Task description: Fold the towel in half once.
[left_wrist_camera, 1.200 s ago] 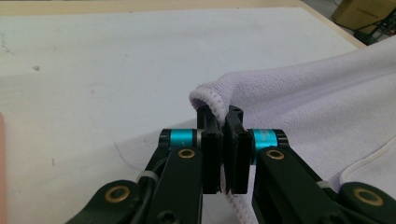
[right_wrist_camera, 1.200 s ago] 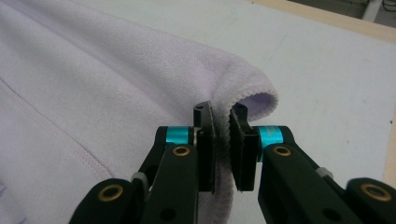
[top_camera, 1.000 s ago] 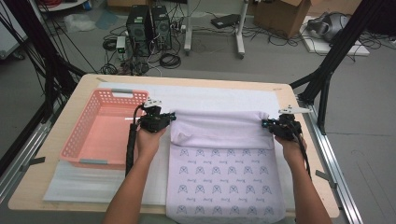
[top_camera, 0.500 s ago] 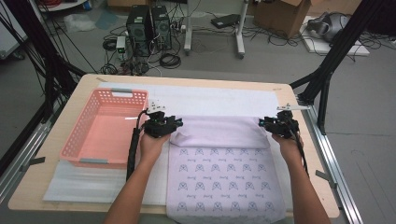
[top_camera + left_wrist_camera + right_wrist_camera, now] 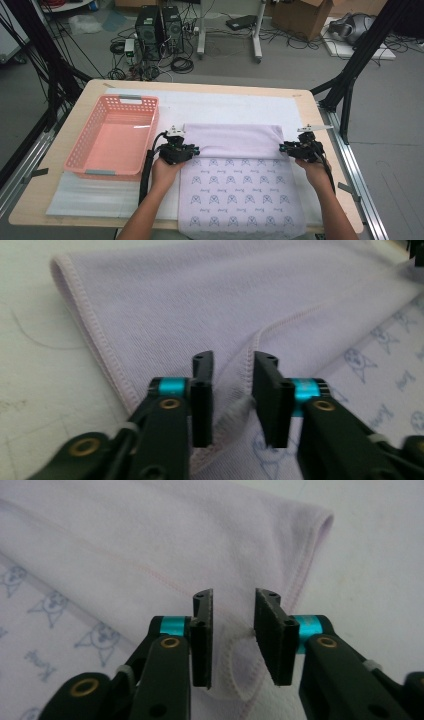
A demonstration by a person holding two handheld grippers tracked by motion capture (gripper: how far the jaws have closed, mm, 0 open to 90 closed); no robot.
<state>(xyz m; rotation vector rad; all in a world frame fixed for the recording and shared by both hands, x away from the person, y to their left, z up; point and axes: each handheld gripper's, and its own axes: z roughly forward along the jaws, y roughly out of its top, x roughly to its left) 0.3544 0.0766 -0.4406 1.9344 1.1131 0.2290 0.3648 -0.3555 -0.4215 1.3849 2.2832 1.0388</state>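
High view: my forearms reach forward, left gripper (image 5: pixel 192 148) and right gripper (image 5: pixel 286 147) at the ends of the folded band of the lilac towel (image 5: pixel 240 190), whose long axis runs toward me on the white mat (image 5: pixel 225 107).

Left gripper view: jaws have just been closing, hem between them, seemingly not pinched.

Right gripper view: likewise, parted around the corner. Printed words too blurred to read.

Each gripper, left gripper (image 5: pixel 196 148) and right gripper (image 5: pixel 281 147), has a black body, two flat black jaws with cyan bands, brass-coloured rivets and small screw holes. A grey three-cornered plate sits on top. Black cables trail along bare, sleeveless forearms.
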